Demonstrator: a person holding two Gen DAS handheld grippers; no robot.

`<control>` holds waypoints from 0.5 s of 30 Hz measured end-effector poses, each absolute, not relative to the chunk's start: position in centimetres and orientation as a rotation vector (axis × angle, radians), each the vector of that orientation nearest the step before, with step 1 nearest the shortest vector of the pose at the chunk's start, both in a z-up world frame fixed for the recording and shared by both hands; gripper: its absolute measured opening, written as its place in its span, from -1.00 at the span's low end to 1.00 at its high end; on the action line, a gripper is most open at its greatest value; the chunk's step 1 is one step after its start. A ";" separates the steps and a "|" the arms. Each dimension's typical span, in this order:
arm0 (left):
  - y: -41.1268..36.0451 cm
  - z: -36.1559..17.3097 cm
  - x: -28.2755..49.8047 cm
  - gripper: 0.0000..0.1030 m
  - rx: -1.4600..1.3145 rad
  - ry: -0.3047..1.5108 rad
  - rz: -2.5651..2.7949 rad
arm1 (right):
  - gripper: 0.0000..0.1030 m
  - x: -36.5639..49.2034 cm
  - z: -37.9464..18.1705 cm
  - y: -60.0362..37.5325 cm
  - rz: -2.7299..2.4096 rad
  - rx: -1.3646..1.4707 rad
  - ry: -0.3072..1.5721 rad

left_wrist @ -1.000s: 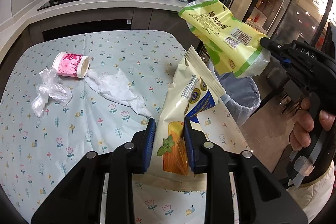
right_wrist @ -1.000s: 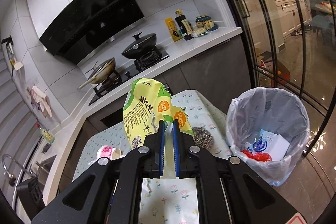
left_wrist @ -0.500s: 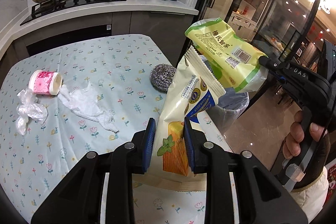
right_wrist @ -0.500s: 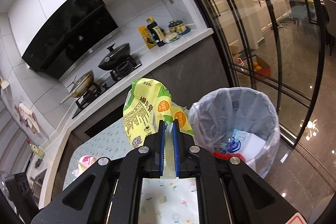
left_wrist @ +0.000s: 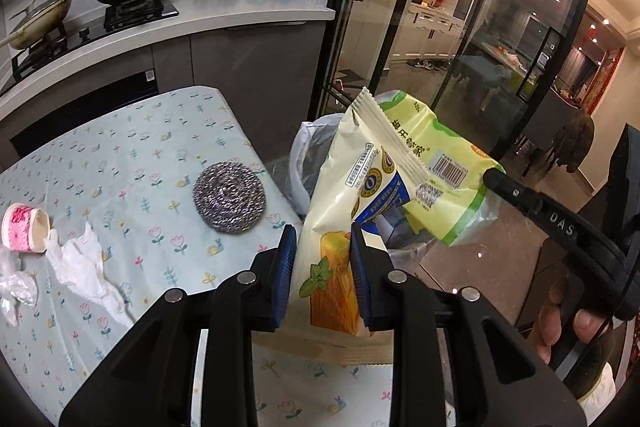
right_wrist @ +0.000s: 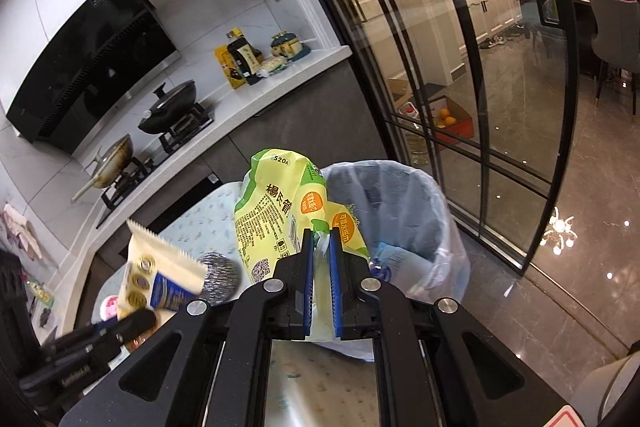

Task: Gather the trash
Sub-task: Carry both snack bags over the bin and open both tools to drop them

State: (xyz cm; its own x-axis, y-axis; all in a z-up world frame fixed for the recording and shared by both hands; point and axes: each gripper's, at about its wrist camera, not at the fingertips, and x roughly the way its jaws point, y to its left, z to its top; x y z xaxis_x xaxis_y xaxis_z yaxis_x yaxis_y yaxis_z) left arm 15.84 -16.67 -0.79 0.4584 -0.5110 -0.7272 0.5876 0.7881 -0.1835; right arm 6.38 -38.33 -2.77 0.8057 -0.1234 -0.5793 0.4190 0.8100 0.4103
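My left gripper is shut on a cream snack wrapper with an orange and blue print, held upright at the table's right edge. In the right wrist view that wrapper shows low on the left. My right gripper is shut on a yellow-green bag, which hangs over the near rim of the lined trash bin. From the left wrist the same bag covers most of the bin. A hand holds the right gripper's handle.
On the flowered tablecloth lie a steel scourer, a crumpled white tissue, a pink paper cup on its side and clear plastic film. Behind stand a counter with pans and bottles and glass sliding doors.
Both grippers have swung right with their packets, from over the table toward the bin. The bin has grown larger in the right wrist view, and the scourer has come into the left wrist view.
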 end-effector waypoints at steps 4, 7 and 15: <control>-19.6 -1.4 16.9 -0.50 0.128 0.862 -0.694 | -0.86 6.4 -3.8 -39.4 -0.334 0.536 0.592; -21.4 -1.9 17.7 -0.50 0.143 0.866 -0.704 | -0.86 6.5 -4.4 -40.2 -0.347 0.527 0.605; -24.9 -2.9 19.1 -0.50 0.184 0.866 -0.704 | -0.85 7.4 -5.5 -41.5 -0.371 0.504 0.638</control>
State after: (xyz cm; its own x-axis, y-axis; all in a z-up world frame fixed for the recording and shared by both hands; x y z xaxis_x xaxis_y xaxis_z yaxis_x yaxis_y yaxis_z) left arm 19.09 -24.86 -2.85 0.4410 -0.4919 -0.7507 0.6346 0.7624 -0.1268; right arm 7.44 -41.48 -5.51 0.7454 -0.1732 -0.6438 0.4739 0.8168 0.3290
